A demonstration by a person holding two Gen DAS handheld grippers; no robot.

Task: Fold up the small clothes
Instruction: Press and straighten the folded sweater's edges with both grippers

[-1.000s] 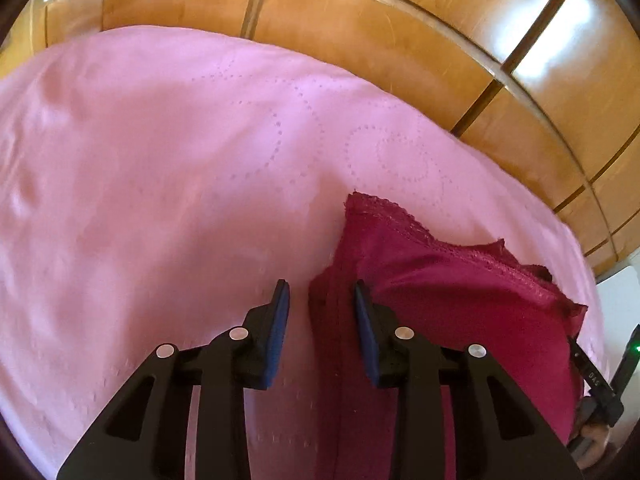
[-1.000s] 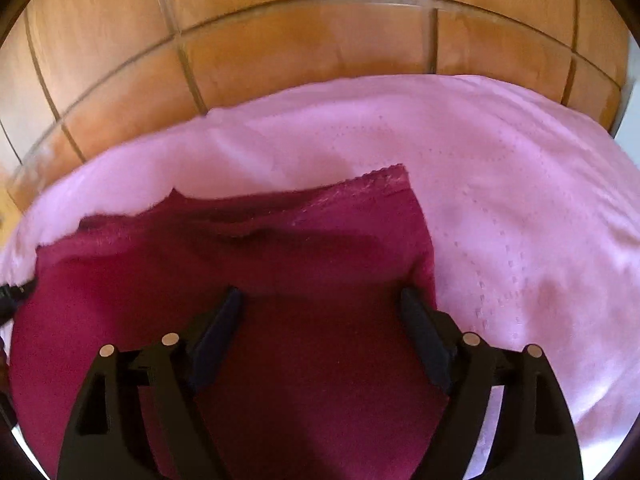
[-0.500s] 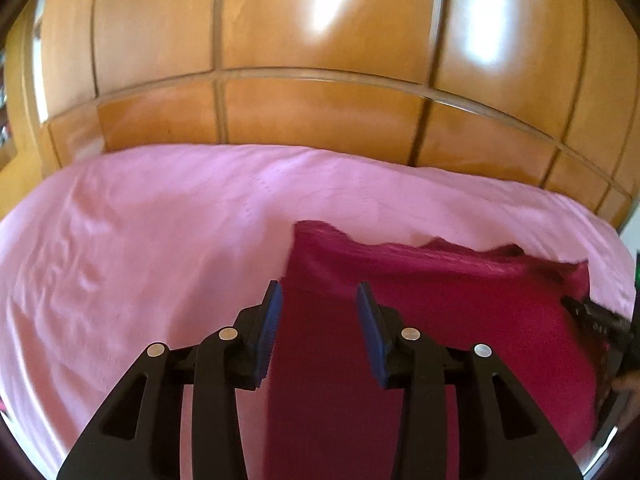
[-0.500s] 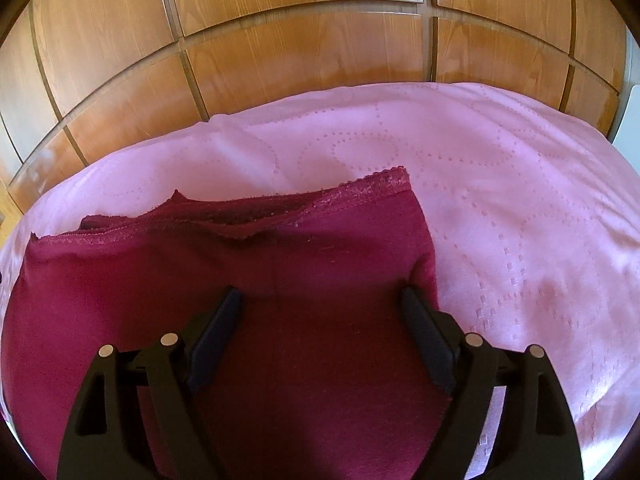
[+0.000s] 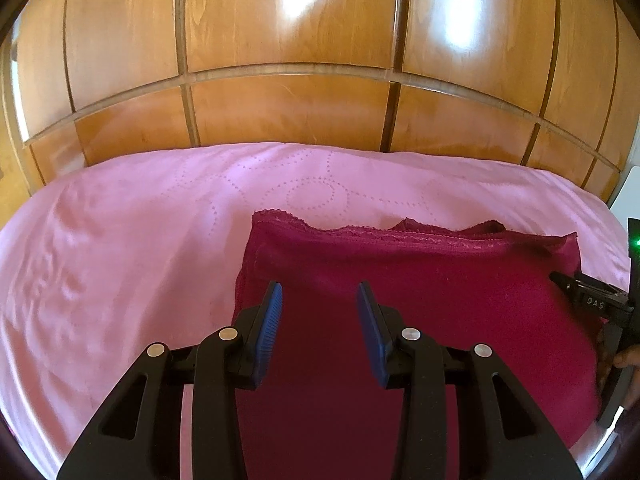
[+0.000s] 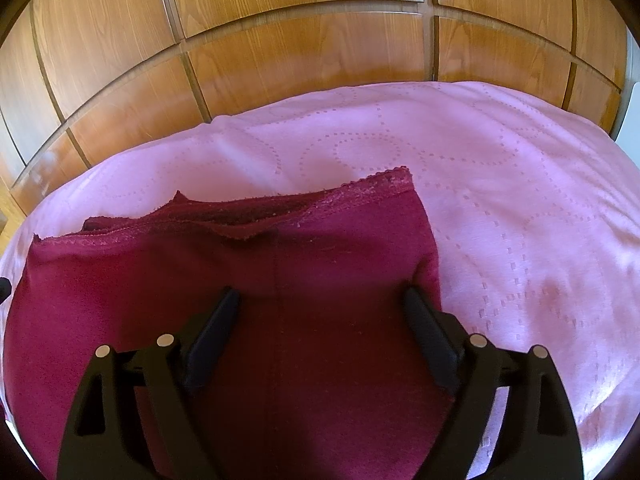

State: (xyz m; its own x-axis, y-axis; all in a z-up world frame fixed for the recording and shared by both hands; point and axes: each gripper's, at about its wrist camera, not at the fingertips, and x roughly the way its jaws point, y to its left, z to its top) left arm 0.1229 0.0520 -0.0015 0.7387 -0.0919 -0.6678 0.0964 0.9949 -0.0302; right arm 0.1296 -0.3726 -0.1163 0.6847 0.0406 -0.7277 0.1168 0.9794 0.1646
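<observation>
A dark red garment (image 5: pixel 420 304) with a lace-trimmed far edge lies flat on the pink bedspread (image 5: pixel 132 248). It also shows in the right wrist view (image 6: pixel 248 276). My left gripper (image 5: pixel 319 300) is open and empty above the garment's left part, its blue pads apart. My right gripper (image 6: pixel 322 300) is wide open and empty above the garment's right part. The tip of the right gripper (image 5: pixel 588 300) shows at the right edge of the left wrist view.
A wooden panelled wall (image 5: pixel 288 92) stands just behind the bed, also in the right wrist view (image 6: pixel 280 48). The pink bedspread (image 6: pixel 520 208) spreads to the right of the garment. A white object (image 5: pixel 628 196) sits at the far right edge.
The left gripper has tilted up and drawn back, so the wooden wall fills the top of its view. Its jaws have opened slightly wider. The right gripper has barely moved.
</observation>
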